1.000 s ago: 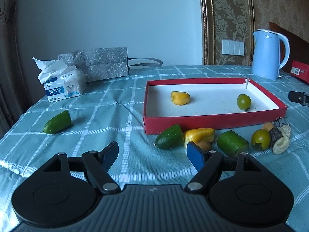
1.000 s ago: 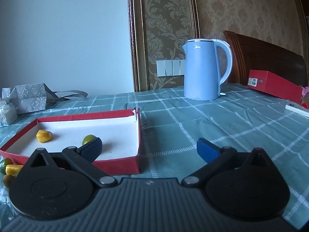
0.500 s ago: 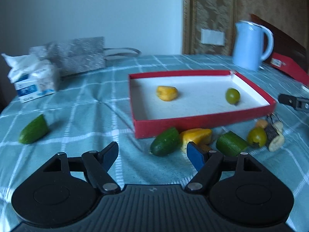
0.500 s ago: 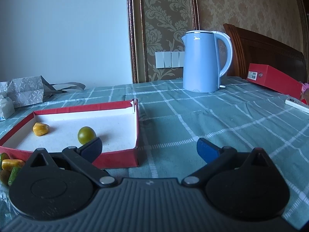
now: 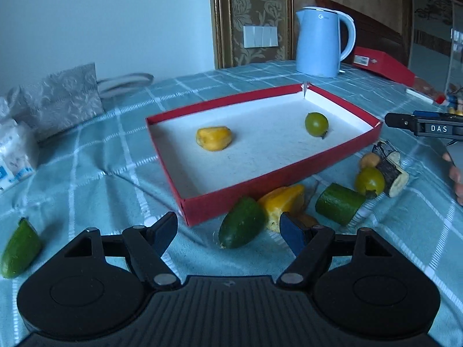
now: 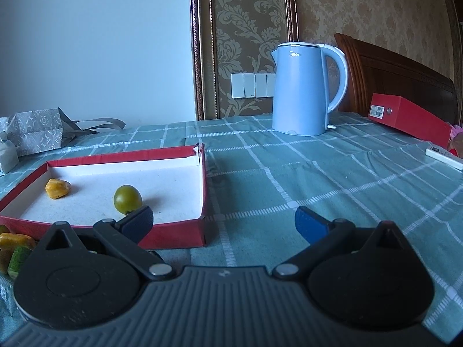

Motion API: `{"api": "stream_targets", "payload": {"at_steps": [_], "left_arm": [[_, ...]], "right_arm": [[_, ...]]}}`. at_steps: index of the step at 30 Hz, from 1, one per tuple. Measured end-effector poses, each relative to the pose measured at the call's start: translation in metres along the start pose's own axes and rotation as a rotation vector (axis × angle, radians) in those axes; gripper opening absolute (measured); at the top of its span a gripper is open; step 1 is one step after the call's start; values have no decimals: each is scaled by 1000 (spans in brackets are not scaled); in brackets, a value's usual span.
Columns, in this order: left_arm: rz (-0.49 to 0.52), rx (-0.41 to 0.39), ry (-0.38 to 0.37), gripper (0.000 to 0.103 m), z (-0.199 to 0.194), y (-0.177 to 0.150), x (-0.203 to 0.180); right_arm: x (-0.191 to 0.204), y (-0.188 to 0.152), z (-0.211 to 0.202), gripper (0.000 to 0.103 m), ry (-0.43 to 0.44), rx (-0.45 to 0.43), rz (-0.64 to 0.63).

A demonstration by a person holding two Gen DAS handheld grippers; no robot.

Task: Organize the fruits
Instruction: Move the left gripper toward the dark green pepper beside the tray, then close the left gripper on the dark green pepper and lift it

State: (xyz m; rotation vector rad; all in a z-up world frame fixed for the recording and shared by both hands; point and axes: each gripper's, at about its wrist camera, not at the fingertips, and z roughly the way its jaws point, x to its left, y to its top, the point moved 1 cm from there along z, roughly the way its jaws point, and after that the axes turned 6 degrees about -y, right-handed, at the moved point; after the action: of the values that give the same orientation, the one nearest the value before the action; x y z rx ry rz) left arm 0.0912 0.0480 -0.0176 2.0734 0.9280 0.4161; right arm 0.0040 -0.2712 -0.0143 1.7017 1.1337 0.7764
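Nearest in the left wrist view: left gripper (image 5: 228, 230), jaws spread wide, gripping nothing, hanging just above a green cucumber end (image 5: 242, 222). Beside that, a yellow pepper piece (image 5: 282, 202), a cut cucumber chunk (image 5: 339, 204), a green tomato (image 5: 369, 180), a small orange fruit (image 5: 369, 160) and a bark-covered log piece (image 5: 390, 168). Off to the left, alone, a second cucumber end (image 5: 20, 248). So three cucumber pieces on the checked cloth (image 5: 95, 173).

Right gripper (image 6: 224, 223) likewise gaping, empty; "DAS" legible on its side in the left view.

Farther: red tray (image 5: 254, 184) holding two items, one yellow piece (image 5: 213, 138) and one green tomato (image 5: 316, 123).

Farthest: blue kettle (image 6: 302, 89), lettering too small to read.
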Motion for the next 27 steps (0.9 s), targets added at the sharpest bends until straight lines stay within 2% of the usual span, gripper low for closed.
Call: {"api": "stream_targets", "payload": {"at_steps": [4,12,14,16,19,23,27], "left_arm": [[31,19,-32,78,1,-4,1],[166,67,-73,77,10,-2,-17],[163,72,-88,76,10,0,-16],[169,80,-104,64,11,1,-14],[189,90,-129,59,12,1,-14],[196,97,-135,59,15,4,-13],[127,99,-169,59,20,7,-1]], "right_arm": [[0,0,0,103,-1,3,-1],[0,0,1,103,-6,10,-2],[-1,0,2,103,-6,12,2],[-1,0,3,103,-5,16,2],[0,0,2,103,-6,17,1],[0,0,3,103,-7,22,-1],[0,0,2,103,-7,22,0]]}}
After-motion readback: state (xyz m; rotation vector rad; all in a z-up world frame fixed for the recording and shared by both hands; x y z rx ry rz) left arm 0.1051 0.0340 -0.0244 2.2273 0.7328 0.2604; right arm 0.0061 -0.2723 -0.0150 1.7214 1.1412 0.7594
